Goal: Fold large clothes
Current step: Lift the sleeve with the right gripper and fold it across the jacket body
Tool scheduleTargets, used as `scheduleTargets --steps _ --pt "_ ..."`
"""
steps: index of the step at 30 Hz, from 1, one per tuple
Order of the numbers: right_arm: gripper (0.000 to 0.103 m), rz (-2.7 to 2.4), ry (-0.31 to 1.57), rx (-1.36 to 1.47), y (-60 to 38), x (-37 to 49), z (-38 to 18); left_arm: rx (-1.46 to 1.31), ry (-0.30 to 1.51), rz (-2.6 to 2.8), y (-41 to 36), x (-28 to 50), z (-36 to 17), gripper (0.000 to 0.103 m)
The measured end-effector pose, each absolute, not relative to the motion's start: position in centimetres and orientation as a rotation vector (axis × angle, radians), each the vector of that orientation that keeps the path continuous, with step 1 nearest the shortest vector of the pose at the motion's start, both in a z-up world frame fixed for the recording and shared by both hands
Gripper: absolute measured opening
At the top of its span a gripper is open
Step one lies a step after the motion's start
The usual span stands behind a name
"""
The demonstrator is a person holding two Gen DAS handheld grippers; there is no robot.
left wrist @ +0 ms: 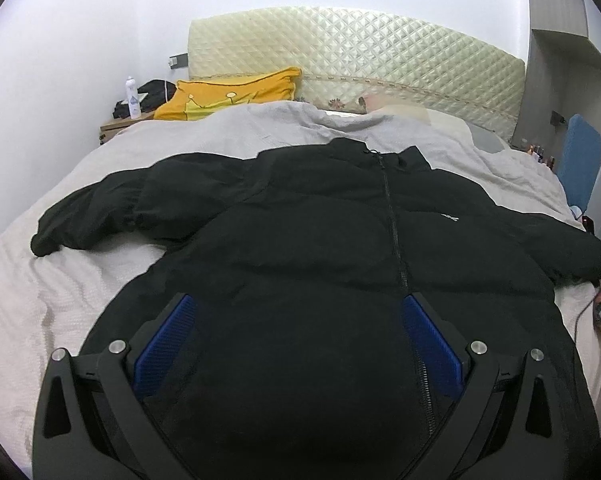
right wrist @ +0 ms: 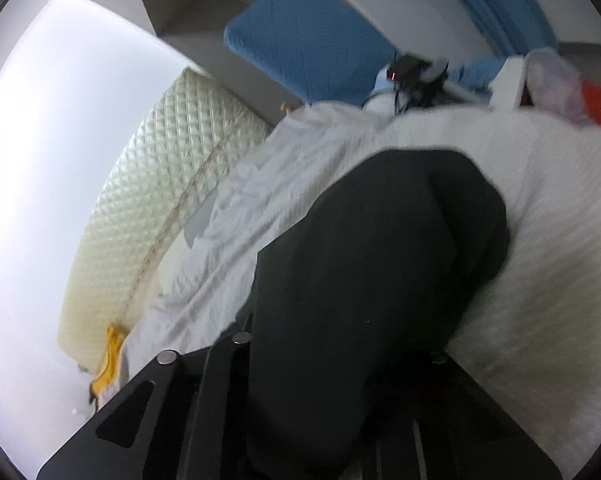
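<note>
A large black puffer jacket (left wrist: 320, 232) lies front up on the bed, zipper closed, collar toward the headboard, left sleeve (left wrist: 88, 216) spread out to the left. My left gripper (left wrist: 300, 320) is open above the jacket's lower front, its blue pads (left wrist: 168, 344) wide apart. In the right wrist view the jacket's right sleeve (right wrist: 380, 272) fills the space between my right gripper's fingers and hides the tips; the jaws appear shut on it. The view is tilted and blurred.
The bed has a pale grey cover (left wrist: 60, 280) and a quilted cream headboard (left wrist: 356, 64). A yellow pillow (left wrist: 228, 92) and a bedside table with a bottle (left wrist: 131, 98) sit far left. A blue cushioned panel (right wrist: 308, 48) stands at the right.
</note>
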State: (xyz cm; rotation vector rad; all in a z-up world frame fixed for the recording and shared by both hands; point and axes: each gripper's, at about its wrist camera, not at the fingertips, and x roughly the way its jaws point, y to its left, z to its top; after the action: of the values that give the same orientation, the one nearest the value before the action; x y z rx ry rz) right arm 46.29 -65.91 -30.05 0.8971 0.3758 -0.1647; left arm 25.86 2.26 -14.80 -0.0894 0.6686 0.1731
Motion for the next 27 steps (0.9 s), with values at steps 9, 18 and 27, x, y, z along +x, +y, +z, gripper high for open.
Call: scheduleTargets --steps 9,18,27 --pt "0.01 -0.224 0.343 0.739 -63.6 43.6 -20.6 -0.083 0.685 0.107 2.5 25.2 -14.1 0.103" --pt "0.01 -0.168 0.298 0.471 -55.5 42.7 -9.1 -0.018 0.62 0.113 3.7 22.6 -11.6 0.103" --pt "0.01 -0.165 0.241 0.123 -41.7 41.3 -0.1 0.02 0.614 0.109 7.1 21.9 -11.5 0.103"
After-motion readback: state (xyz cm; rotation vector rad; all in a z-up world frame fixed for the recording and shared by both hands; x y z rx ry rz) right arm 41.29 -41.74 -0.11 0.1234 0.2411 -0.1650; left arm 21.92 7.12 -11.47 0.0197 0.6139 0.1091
